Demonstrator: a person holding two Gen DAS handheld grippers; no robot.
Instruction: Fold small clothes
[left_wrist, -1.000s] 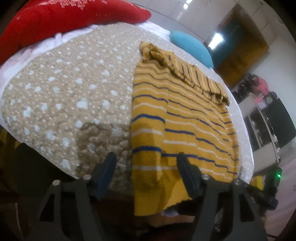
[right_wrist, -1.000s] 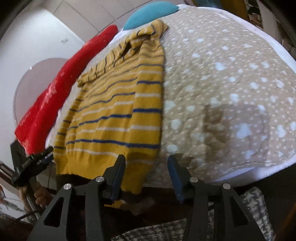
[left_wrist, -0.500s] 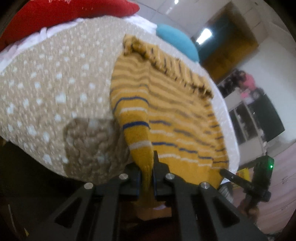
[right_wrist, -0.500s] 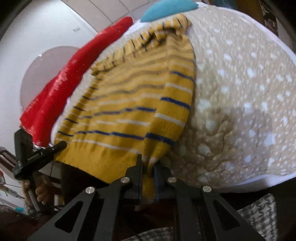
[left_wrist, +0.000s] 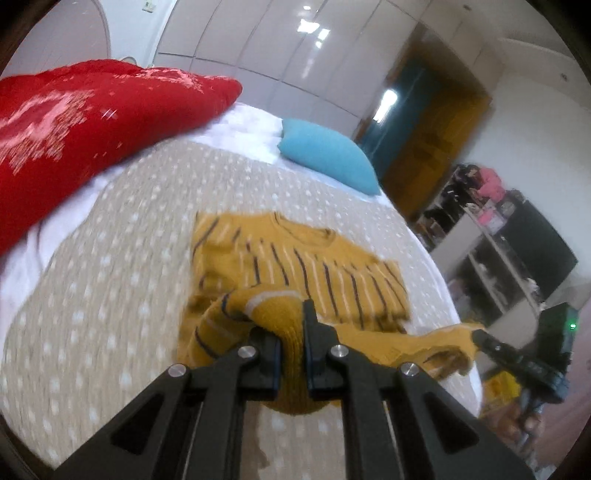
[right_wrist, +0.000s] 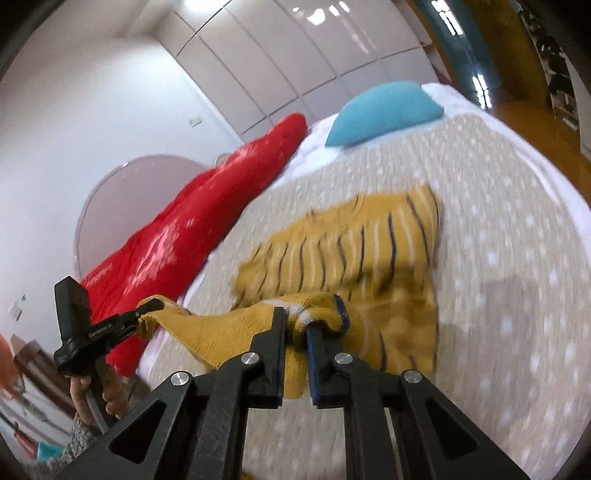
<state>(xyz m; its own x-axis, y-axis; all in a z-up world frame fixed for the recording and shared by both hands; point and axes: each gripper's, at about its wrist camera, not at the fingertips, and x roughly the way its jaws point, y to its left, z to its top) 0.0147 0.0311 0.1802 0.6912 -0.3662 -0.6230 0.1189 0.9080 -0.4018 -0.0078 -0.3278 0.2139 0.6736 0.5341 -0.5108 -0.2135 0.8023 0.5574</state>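
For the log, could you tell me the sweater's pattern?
The sweater is mustard yellow with dark and white stripes, clearest in the right wrist view.

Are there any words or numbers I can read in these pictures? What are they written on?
"Generalist AI" is my best reading of the small white print on the side of the left gripper, seen from the right wrist view; it is tiny and partly blurred.
The pale marks on the red pillow are a pattern, not letters.
The sweater carries only stripes.

Left gripper (left_wrist: 291, 343) pinches the sweater's (left_wrist: 295, 269) hem above the bed (left_wrist: 110, 295); right gripper (left_wrist: 480, 338) holds the other corner.
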